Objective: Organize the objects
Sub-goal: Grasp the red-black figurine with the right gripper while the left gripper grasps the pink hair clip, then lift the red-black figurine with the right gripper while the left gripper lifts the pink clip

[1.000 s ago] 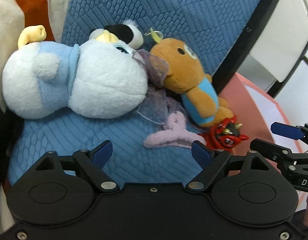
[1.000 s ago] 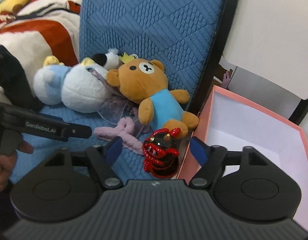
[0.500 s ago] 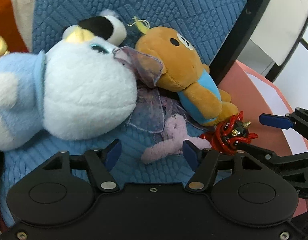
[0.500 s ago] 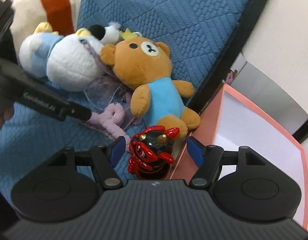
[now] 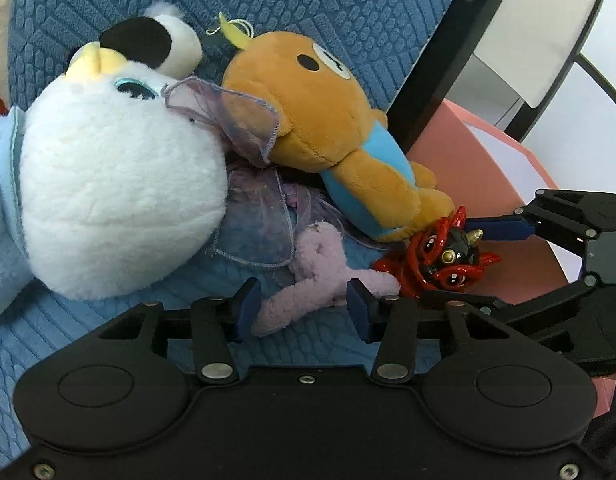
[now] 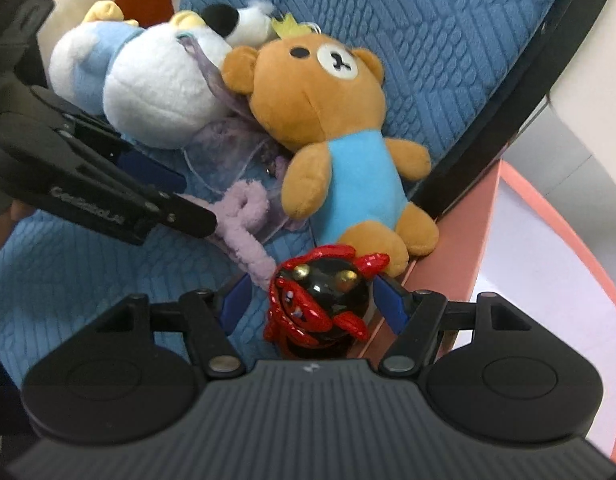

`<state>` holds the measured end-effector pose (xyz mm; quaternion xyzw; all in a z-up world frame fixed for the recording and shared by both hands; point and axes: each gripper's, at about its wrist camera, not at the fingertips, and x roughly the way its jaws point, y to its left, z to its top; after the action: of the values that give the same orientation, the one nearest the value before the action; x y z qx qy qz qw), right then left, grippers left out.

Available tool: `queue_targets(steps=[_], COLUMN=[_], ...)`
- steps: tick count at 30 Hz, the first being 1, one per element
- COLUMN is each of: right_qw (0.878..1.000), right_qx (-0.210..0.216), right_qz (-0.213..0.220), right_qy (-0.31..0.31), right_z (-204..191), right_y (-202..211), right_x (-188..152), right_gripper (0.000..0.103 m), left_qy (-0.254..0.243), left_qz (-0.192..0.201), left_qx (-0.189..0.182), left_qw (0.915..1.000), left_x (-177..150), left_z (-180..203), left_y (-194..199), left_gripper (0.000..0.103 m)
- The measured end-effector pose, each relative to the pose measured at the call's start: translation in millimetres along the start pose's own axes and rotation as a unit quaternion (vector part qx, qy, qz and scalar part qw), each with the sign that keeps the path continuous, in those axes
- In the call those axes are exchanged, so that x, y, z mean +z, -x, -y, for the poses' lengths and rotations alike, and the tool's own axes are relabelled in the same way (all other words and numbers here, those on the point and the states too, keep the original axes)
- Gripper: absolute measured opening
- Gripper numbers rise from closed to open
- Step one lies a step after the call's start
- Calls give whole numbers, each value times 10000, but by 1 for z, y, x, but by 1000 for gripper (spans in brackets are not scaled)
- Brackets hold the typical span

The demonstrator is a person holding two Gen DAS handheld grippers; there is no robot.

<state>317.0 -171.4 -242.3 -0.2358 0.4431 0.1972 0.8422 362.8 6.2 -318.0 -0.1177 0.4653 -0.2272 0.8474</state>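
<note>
Closing around the fuzzy lilac plush limb (image 5: 308, 296) without pinching yet, the left gripper (image 5: 303, 312) may snag the sheer purple gauze (image 5: 251, 236) behind that limb. The right gripper (image 6: 312, 304) straddles the glossy red-and-black figurine (image 6: 320, 304) beside the limb, open, and could topple it.

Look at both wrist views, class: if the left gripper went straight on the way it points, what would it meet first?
Most likely the lilac plush limb: it already lies between the closing pads of the left gripper. Beyond it sits the sheer purple fabric, then the white plush toy. Depth is hard to judge.
</note>
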Motion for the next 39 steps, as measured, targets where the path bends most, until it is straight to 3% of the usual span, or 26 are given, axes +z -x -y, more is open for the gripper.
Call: queue_targets(steps=[10,19,28,32,39], right_qw=[9987,9990,9989,9983,9981], right_qx=[-247,-419,-320,-240,-31], right_qz=[-144,39,328,500,611], right_qy=[411,175,-68,-156,-88], right_z=[-13,-11,-21,-27,-49], right_y=[-3,8,23,36,51], right_x=[2,-3,-11,-13,-20], right_gripper=[61,61,61,61,61], left_qy=[-216,-223,438,925,1340], left_qz=[-133,-51,46,185,473], left_qx=[251,515,931,1189,1553], left_qw=[9994,9984,9947,9884,9776], left_x=[-2,-12,-38,-52,-74], left_z=[6,17,19,17,11], left_y=[-10,-2,22,43,68], left_gripper=[37,21,15,12,12])
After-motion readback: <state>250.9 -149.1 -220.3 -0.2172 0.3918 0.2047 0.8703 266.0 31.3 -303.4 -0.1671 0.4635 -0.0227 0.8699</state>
